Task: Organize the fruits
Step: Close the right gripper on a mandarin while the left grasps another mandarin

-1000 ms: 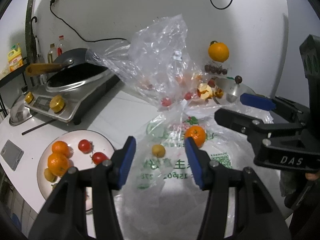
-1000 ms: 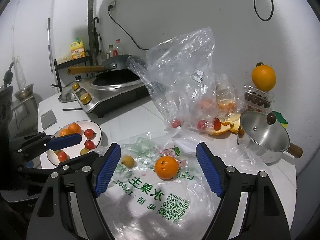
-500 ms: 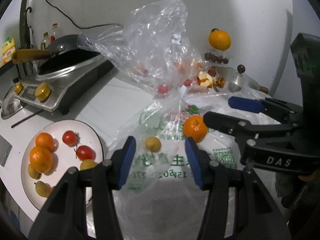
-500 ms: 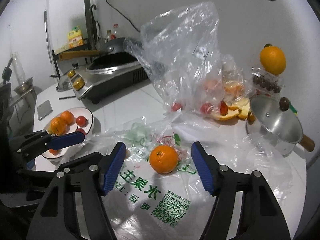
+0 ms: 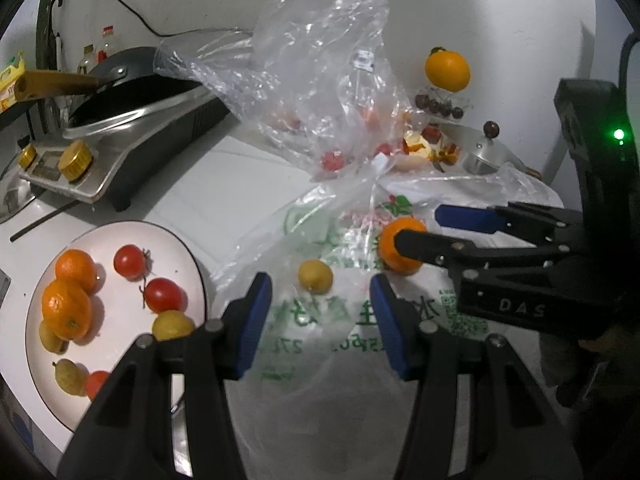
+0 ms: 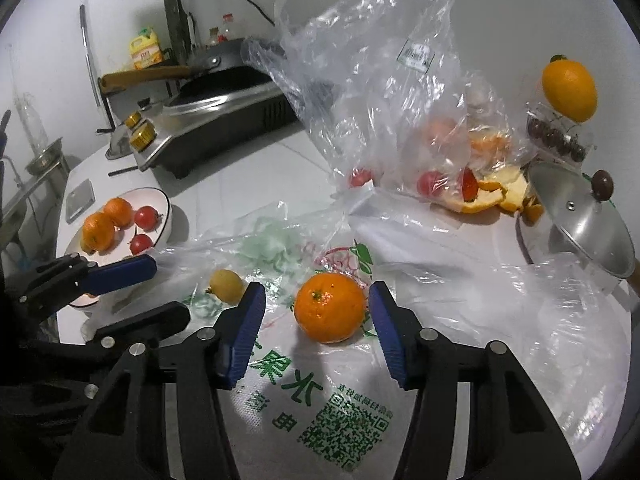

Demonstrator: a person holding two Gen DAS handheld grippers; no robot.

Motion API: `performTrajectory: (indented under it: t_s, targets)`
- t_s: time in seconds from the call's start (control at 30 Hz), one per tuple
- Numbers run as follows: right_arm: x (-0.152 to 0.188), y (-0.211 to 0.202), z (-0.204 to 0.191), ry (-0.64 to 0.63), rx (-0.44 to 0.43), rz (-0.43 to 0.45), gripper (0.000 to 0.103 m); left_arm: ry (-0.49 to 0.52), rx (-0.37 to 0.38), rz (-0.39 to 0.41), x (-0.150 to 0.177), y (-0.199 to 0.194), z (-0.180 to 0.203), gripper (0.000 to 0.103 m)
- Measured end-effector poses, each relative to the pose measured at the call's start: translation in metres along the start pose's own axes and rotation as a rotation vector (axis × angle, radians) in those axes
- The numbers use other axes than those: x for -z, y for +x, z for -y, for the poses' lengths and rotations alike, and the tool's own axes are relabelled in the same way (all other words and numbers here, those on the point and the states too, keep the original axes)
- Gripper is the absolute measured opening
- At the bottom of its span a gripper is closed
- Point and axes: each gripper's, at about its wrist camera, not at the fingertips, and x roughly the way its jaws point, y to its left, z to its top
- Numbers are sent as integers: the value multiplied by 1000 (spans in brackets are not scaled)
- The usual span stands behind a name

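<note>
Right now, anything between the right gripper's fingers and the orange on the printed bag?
Nothing. In the right wrist view the orange sits on the printed bag just ahead of the open right gripper, with only bag film around it.

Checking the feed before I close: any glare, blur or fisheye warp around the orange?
Right wrist: orange sharp between the open right gripper, glare on the printed bag. Left wrist: softer, edges bowed, dark corners, right gripper partly covers it.

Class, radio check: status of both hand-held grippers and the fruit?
Both open. Right hand-held gripper straddles mandarin; left faces small yellow fruit. Crinkled plastic bag underneath.
</note>
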Motion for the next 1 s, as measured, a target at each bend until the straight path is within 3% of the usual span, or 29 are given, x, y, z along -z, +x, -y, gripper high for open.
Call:
performTrajectory:
  t_s: [0.23, 0.33, 0.5, 1.0]
  targets:
    - [2, 18, 3, 4, -1, -40, 57, -4, 13, -19, 0, 4, -4, 53]
    - [4, 21, 6, 8, 12, -47, 47, 10, 12, -20, 0, 6, -1, 53]
    - [6, 18, 14, 37, -25, -39, 45, 47, 9, -21, -3, 8, 7, 52]
    - [14, -11, 44, 99, -26, 38, 45, 138, -21, -70, -18, 39, 22, 50]
